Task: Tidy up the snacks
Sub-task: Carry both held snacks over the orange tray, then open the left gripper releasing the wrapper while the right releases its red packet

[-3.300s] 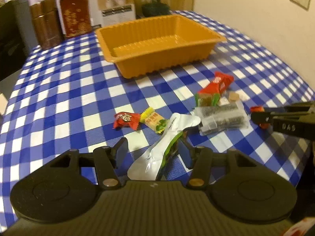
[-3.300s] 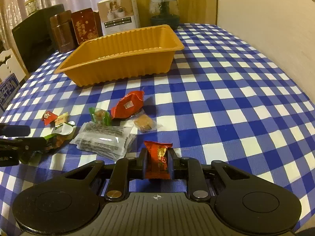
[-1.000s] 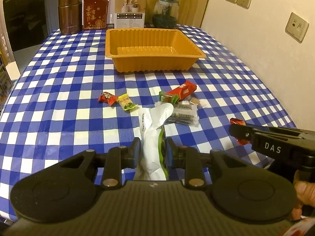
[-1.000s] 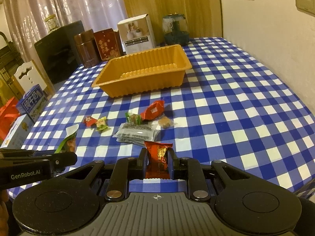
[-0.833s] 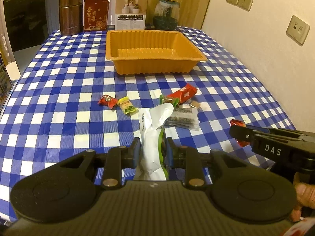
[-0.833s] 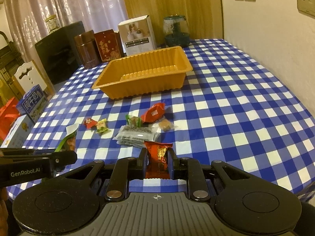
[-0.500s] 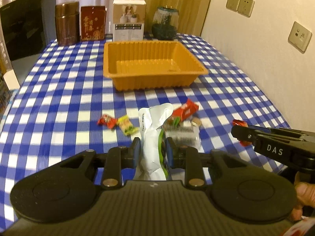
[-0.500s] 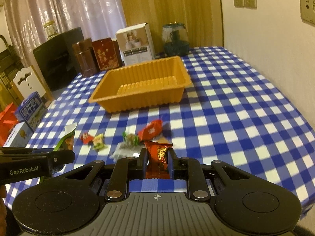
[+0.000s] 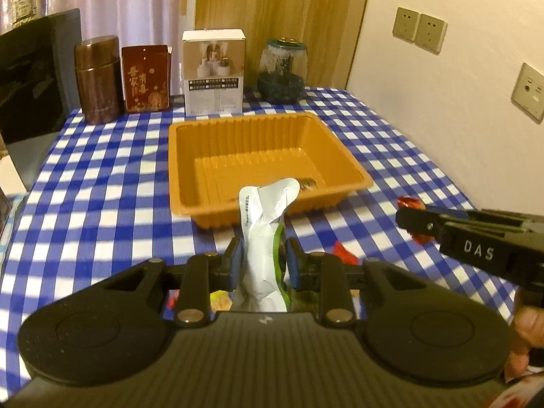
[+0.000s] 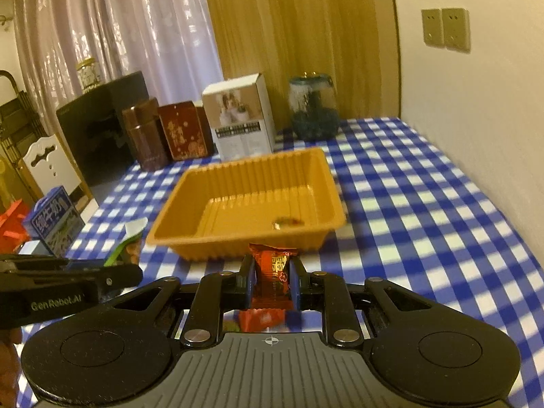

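Note:
My left gripper [image 9: 263,258] is shut on a white and green snack pouch [image 9: 263,238] and holds it in the air just before the near wall of the orange tray [image 9: 183,170]. My right gripper [image 10: 272,272] is shut on a red candy packet [image 10: 272,277], also close before the orange tray [image 10: 176,210]. One small wrapped snack [image 10: 287,222] lies inside the tray near its front right corner. Each gripper shows in the other's view, the right one [image 9: 404,217] and the left one [image 10: 136,275]. Other loose snacks lie under the grippers, mostly hidden.
At the back of the blue checked table [image 9: 102,176] stand a brown tin [image 9: 98,80], a red tin [image 9: 146,78], a white box [image 9: 214,71] and a glass jar [image 9: 282,71]. A wall [image 9: 459,85] runs along the right. A black appliance [image 9: 30,74] stands at the left.
Both grippers have risen and moved forward toward the orange tray with their snacks. The loose snacks on the table have dropped below the grippers in both views.

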`<state>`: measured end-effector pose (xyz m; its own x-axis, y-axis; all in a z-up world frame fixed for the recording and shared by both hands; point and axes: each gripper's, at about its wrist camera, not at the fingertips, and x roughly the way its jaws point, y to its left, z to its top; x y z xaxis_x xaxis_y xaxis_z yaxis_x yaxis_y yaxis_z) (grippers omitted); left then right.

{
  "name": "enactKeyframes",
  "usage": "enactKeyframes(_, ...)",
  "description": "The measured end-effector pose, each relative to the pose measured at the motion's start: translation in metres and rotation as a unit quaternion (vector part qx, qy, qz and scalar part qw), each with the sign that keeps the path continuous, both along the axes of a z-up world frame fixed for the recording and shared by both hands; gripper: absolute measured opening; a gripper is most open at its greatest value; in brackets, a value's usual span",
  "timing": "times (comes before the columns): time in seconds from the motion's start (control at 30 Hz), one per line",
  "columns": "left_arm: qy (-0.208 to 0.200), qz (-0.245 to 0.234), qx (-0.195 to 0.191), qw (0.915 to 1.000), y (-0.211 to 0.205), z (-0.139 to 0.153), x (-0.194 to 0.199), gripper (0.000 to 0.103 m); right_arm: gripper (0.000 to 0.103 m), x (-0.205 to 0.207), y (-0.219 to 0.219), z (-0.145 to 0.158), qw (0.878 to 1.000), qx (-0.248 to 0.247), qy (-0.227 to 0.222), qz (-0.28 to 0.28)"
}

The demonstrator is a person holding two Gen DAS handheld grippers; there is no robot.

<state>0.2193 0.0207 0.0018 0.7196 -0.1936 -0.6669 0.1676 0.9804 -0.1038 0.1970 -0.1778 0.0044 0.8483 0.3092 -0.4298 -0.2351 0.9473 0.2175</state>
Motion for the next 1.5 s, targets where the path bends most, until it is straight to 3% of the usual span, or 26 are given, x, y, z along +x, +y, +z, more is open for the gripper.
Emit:
enactKeyframes(0.37,-0.014,0.012,0.005,0.9998,0.013,-0.009,0.07,0.025,0.021,0.076,0.014,0.001,1.0,0.014,-0.004,0.001)
enactKeyframes(0.83,-0.013,0.019,-0.003,0.9997,0.03,-0.031,0.129,0.025,0.021,0.148,0.039,-0.002,0.999,0.031,0.007,0.009)
enactKeyframes(1.3,-0.024,0.015,-0.009,0.9996,0.027,-0.043,0.162,0.025,0.021,0.17,0.042,-0.013,0.999,0.04,0.026,0.007)
enactKeyframes(1.37,-0.028,0.022,-0.006,0.9994,0.026,-0.043,0.163,0.032,0.021,0.17,0.041,-0.013,0.999,0.041,0.027,0.007)
enactKeyframes(1.5,-0.02,0.02,-0.003,0.9996,0.026,-0.044,0.162,0.033,0.021,0.173,0.039,-0.016,0.998,0.046,0.032,0.003)
